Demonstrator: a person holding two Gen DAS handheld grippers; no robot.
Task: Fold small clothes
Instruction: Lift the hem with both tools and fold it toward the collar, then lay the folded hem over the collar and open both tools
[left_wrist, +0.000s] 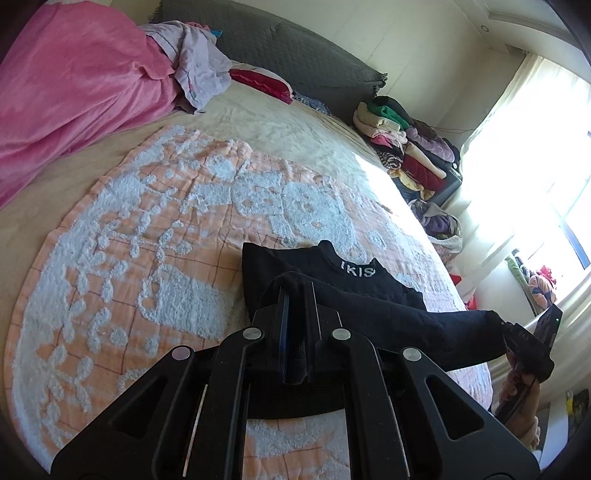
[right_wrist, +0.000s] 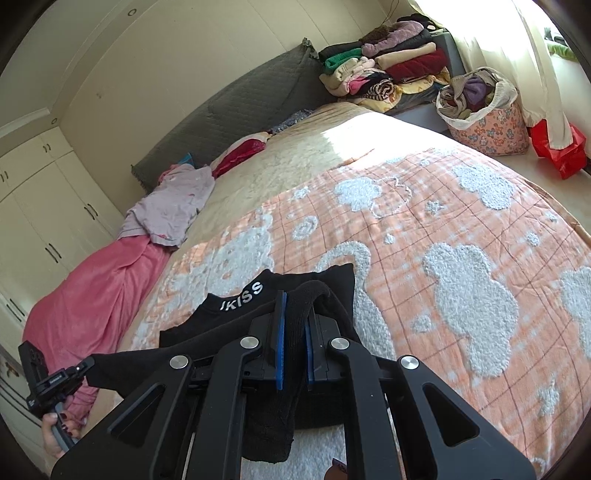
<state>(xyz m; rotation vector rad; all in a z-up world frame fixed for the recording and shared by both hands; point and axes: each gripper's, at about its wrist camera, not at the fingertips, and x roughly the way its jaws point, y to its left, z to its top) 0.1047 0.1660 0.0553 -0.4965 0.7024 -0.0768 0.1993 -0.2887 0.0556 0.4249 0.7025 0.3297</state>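
black top (left_wrist: 332, 273) with white lettering, low centre of frame, is mid-fold: left gripper (left_wrist: 299, 295) and right gripper (right_wrist: 295, 306) each clench its hem, lifted over the collar; laying flat remains.

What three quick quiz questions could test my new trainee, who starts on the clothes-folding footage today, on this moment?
1. True or false: both grippers are shut on the black garment.
2. Which lies on the bed nearest the grey headboard? A) a lilac garment B) a blue towel C) a yellow hat
3. Fill in: the black garment's white lettering sits on its ____.

Key:
1. True: the left gripper and the right gripper each pinch an end of it, the fabric between them lifted over the orange blanket.
2. A
3. Collar
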